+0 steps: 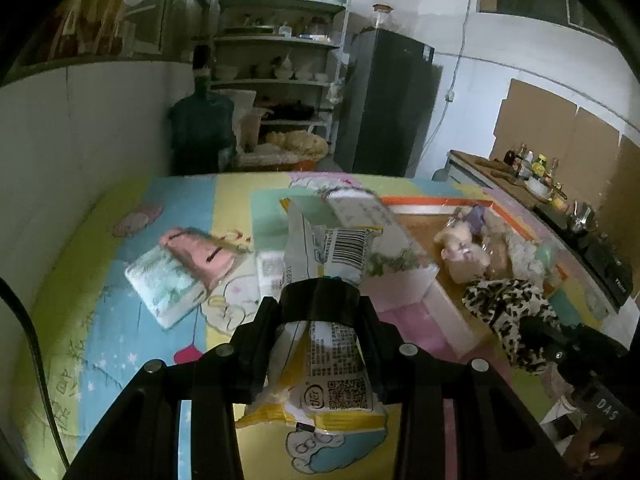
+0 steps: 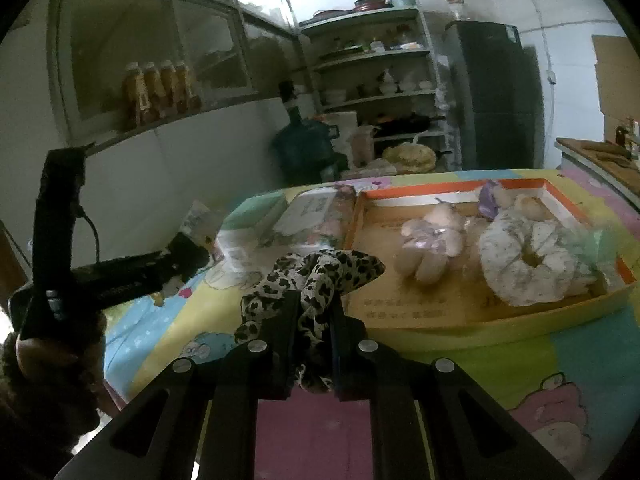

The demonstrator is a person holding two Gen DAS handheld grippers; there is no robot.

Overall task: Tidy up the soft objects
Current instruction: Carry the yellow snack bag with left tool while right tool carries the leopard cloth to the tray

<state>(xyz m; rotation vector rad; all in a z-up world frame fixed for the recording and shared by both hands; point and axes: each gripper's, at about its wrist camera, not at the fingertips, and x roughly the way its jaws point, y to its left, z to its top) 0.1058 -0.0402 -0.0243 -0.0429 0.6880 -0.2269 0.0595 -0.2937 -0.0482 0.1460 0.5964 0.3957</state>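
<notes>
You're partway through: the cardboard tray (image 2: 472,312) already holds a plush toy (image 2: 430,246), a pale scrunchie (image 2: 528,260) and a purple item at the back, while a pink-and-mint packet (image 1: 180,272) lies on the cartoon-print mat (image 1: 92,280), not yet sorted. Your right gripper (image 2: 314,320) is clamped tight on the leopard-print scrunchie (image 2: 320,276) — lifted just short of the tray's near-left corner. Your left gripper (image 1: 320,312) pinches a yellow-and-white snack packet (image 1: 332,248), which sticks up past the fingertips, near the tray's left side.
</notes>
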